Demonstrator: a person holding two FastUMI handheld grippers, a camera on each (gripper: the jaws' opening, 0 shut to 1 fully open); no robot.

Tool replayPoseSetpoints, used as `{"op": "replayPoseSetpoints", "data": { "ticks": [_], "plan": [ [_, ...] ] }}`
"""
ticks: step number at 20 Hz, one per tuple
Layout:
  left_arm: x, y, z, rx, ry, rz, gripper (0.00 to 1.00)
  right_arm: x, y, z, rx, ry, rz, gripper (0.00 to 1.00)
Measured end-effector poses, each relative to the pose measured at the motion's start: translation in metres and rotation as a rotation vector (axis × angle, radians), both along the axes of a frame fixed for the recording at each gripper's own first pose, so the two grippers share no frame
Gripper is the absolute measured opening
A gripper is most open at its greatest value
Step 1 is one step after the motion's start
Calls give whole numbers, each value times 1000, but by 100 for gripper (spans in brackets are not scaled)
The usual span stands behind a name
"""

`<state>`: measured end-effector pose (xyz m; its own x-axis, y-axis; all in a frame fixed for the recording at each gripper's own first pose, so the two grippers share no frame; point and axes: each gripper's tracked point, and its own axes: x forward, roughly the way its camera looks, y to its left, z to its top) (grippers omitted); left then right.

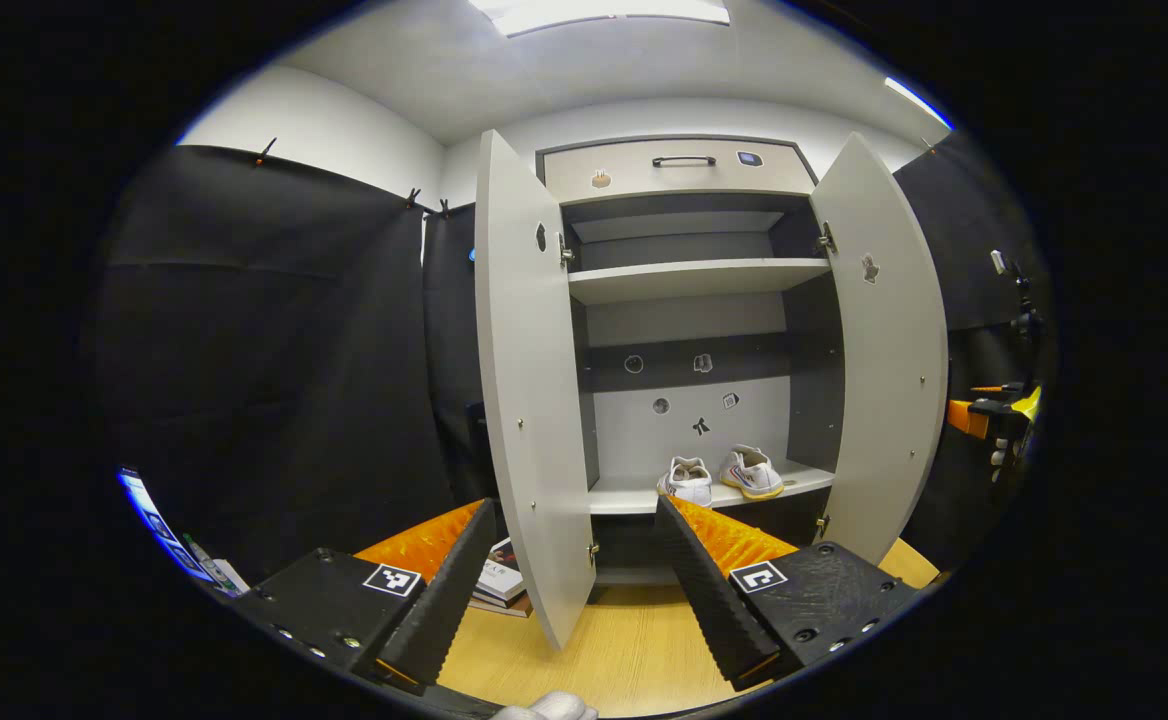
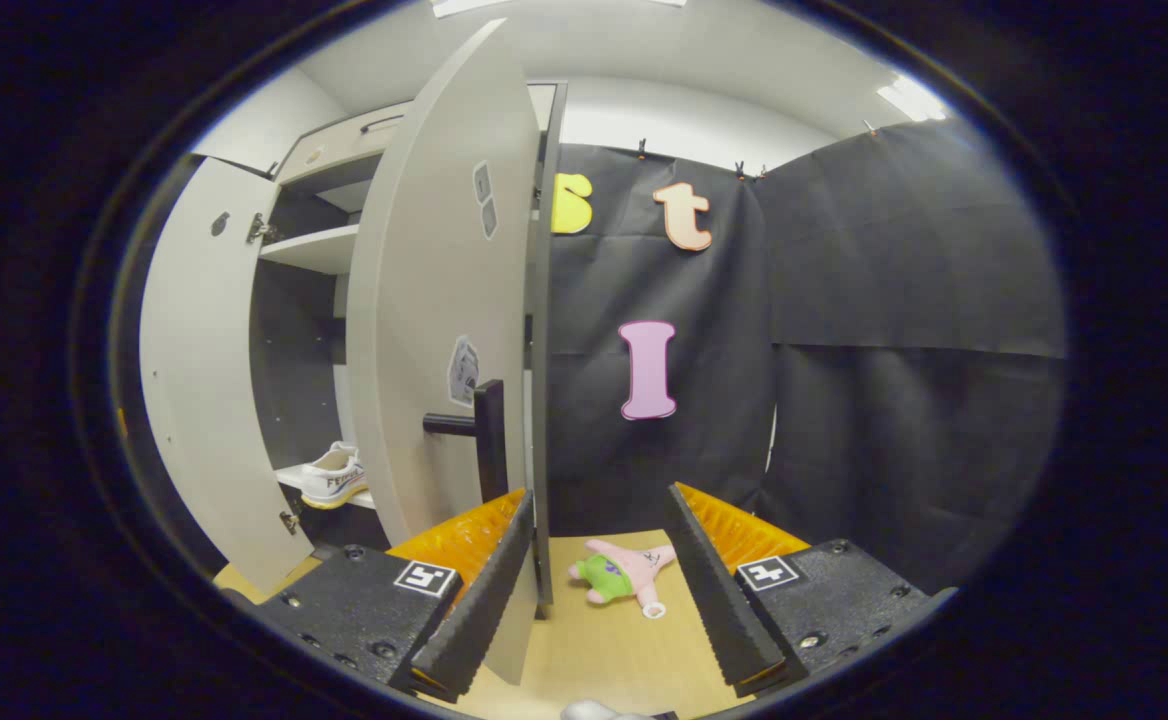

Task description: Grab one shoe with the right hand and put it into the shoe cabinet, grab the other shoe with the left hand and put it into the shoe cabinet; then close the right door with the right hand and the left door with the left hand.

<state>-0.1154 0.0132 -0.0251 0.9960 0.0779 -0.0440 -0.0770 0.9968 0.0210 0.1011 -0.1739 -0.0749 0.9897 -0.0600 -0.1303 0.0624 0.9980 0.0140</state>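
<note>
1. Left gripper view puts both shoes on the shoe cabinet's point(image 1: 679, 170) bottom shelf point(image 1: 634, 494): the left shoe point(image 1: 687, 481) and the right shoe point(image 1: 752, 471) sit side by side, heels toward you, toes toward the back panel, long axes running front to back, the right one angled slightly outward.
2. Your left gripper point(image 1: 572, 575) is spread wide and holds nothing; the left door's point(image 1: 529, 400) edge stands between its fingers in the picture, farther off.
3. Your right gripper point(image 2: 599, 585) is also wide apart and empty. The right door point(image 2: 439, 330) stands open just ahead of it, its dark handle point(image 2: 484, 435) above the left-hand finger.
4. Right gripper view shows one shoe point(image 2: 334, 475) on the low shelf past the door.
5. A pink plush toy point(image 2: 624, 575) lies on the wooden floor point(image 2: 624, 660) by the black cloth wall; books point(image 1: 499, 580) lie left of the left door.
6. White walls and ceiling lights are above.
</note>
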Motion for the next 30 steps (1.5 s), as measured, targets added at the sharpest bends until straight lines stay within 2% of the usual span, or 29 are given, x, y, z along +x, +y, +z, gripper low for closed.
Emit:
{"op": "replayPoseSetpoints", "data": {
  "ticks": [2,3,6,8,9,11,12,17,18,20,24,30],
  "plan": [
    [0,5,1,1,-2,1,100,3,16,-2,-19,-2,25,88],
    [-1,9,2,1,-4,3,96,4,23,0,-17,-7,34,88],
    [0,23,0,-1,0,13,96,7,50,0,4,3,91,88],
    [-3,30,0,-2,1,19,96,11,63,2,-20,-4,120,88],
    [-4,34,1,1,-2,23,100,12,64,9,-23,-21,120,89],
    [-6,43,0,3,2,34,96,11,76,19,19,-61,120,98],
    [-6,47,-1,1,2,39,96,8,81,21,18,-62,125,98],
    [-5,75,-9,-16,18,55,96,-17,103,27,34,-67,146,99],
    [-5,79,-9,-18,19,52,100,-24,109,25,36,-61,155,99],
    [-2,87,-11,-10,16,46,96,-38,125,18,45,-45,176,99],
    [6,109,-20,-4,20,52,96,-64,153,7,41,-30,207,99],
    [53,176,-43,-23,20,93,96,-99,190,-15,31,15,251,99]
  ]
}}
